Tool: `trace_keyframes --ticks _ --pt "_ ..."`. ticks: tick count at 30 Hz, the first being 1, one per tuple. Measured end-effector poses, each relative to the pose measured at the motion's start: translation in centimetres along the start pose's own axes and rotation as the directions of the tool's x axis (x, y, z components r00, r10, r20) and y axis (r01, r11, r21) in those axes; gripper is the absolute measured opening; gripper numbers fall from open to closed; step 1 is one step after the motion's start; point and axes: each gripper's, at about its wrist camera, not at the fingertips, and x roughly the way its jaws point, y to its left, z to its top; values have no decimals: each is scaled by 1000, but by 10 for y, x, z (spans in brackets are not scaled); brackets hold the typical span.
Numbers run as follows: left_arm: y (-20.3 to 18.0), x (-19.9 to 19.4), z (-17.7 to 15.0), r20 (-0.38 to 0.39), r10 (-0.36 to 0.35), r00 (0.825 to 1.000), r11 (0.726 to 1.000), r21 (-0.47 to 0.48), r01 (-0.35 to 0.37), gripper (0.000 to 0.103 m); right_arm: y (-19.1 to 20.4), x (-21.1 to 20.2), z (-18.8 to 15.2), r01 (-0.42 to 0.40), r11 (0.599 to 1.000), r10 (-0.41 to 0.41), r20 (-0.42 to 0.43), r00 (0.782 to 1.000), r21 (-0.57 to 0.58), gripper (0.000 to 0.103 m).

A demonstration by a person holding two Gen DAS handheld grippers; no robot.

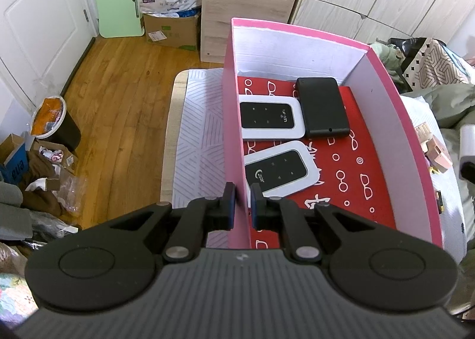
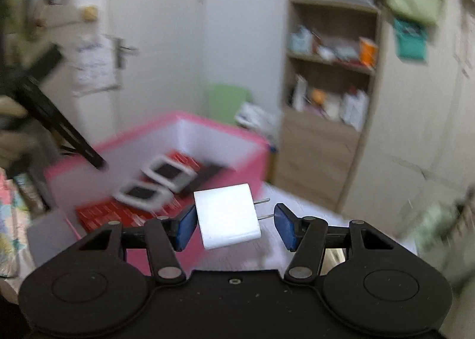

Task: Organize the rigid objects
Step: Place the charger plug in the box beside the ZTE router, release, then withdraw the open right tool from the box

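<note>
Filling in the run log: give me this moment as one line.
left gripper: shut on pink cardboard box wall | right gripper: holding white plug charger | box contents: two white routers, black device

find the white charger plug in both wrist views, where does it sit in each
Left wrist view: at most a white block cut off at the far right edge; cannot tell if that is it.
Right wrist view: white charger plug at lower centre, between the right gripper pads, prongs pointing right.
Shared landmark: pink box.
</note>
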Motion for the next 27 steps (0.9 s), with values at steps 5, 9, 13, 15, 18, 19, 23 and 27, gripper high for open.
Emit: trace_keyframes --ticks 5,9,13,15,18,19,23,27 --pt "1 -1 -1 5 3 1000 1000 4 -3 10 31 36 35 -145 978 135 -73 988 -151 62" --pt "0 -1 -2 6 3 1000 1000 3 -3 10 52 79 42 -227 939 176 -203 963 -260 62" --pt "0 -1 -2 2 -3 1000 1000 -1 3 10 65 123 48 -229 899 110 -312 944 -373 62" --pt "-1 -1 -2 2 -2 1000 1000 4 2 10 68 141 47 -259 873 92 -382 920 -414 62" --pt "-1 -2 -2 5 -2 1000 1000 7 2 10 75 165 42 -309 838 69 -475 877 -449 62" --pt "0 -2 -2 6 -5 1000 1000 6 5 10 78 170 42 -319 825 56 -494 868 -466 62" --pt "3 -2 -3 7 -20 1000 1000 -2 20 10 84 182 37 -305 798 10 -495 869 -520 71" --pt "5 -2 -2 7 -30 1000 1000 -1 30 10 81 171 50 -279 827 51 -430 902 -487 73"
